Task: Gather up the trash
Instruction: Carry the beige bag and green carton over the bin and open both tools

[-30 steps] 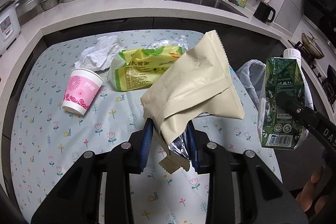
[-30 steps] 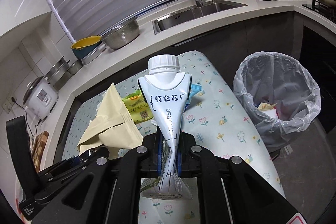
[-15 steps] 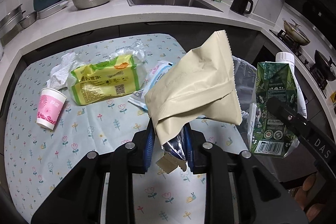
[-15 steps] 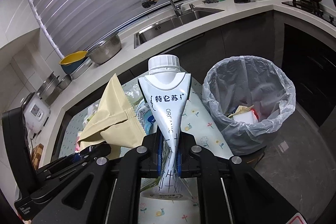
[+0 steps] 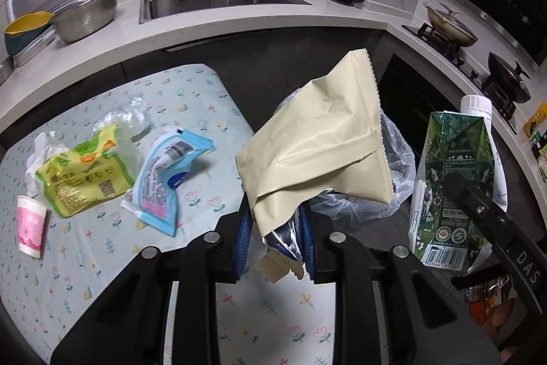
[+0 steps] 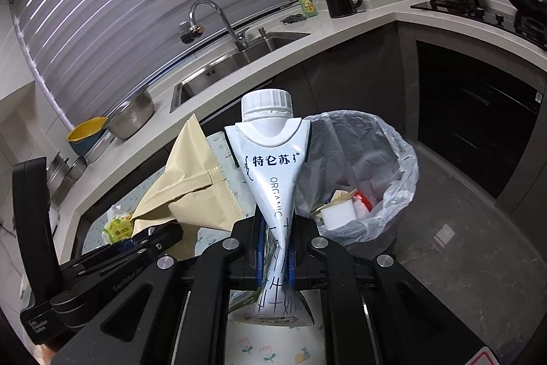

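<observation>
A beige pouch is clamped in the left gripper, a squashed milk carton is pinched in the right gripper, both held just beside the lined bin

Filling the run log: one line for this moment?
left gripper: holds beige pouch | right gripper: holds milk carton | trash bin: ahead, nothing dropped yet

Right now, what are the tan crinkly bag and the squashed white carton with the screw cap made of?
The tan crinkly bag looks like matte paper or paper-faced film, creased, with zigzag-cut ends; silvery foil shows at its torn mouth, so probably foil-lined. The squashed white carton looks like glossy coated paperboard: it folds in sharp flat creases where it is pinched. Its ribbed white cap looks like plastic.
</observation>
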`<state>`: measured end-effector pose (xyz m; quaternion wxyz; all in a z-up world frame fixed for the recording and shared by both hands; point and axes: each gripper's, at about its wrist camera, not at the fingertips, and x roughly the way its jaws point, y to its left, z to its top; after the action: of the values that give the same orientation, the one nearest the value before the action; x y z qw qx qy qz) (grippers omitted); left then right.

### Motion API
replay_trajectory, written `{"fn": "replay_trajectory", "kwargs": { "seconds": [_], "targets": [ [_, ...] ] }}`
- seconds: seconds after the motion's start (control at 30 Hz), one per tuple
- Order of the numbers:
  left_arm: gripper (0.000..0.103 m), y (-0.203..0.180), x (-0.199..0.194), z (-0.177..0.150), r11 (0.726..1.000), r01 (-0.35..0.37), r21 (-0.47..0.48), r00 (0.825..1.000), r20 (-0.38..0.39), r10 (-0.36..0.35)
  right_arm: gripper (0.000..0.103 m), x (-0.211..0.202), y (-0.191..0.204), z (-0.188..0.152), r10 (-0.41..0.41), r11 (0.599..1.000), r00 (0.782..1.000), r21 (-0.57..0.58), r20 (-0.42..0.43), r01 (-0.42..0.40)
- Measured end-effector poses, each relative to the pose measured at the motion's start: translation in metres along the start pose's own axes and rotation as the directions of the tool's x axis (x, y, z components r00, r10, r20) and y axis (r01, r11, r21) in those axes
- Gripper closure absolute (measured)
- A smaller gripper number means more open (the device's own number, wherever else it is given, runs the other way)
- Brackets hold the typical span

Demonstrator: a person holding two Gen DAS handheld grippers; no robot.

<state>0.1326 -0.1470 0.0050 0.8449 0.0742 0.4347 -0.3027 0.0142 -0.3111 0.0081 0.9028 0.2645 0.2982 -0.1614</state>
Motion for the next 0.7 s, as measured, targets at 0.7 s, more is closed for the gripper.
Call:
{"fn": "replay_trajectory", "kwargs": {
  "seconds": [0.7],
  "targets": [
    [0.044,-0.057,0.072,0.040,0.993,0.086,0.086,0.996,-0.011,-0.085,0.093,0.031,-0.058,0.020,-0.094,0.992,0.996,0.088,0.007,0.093]
  ]
}}
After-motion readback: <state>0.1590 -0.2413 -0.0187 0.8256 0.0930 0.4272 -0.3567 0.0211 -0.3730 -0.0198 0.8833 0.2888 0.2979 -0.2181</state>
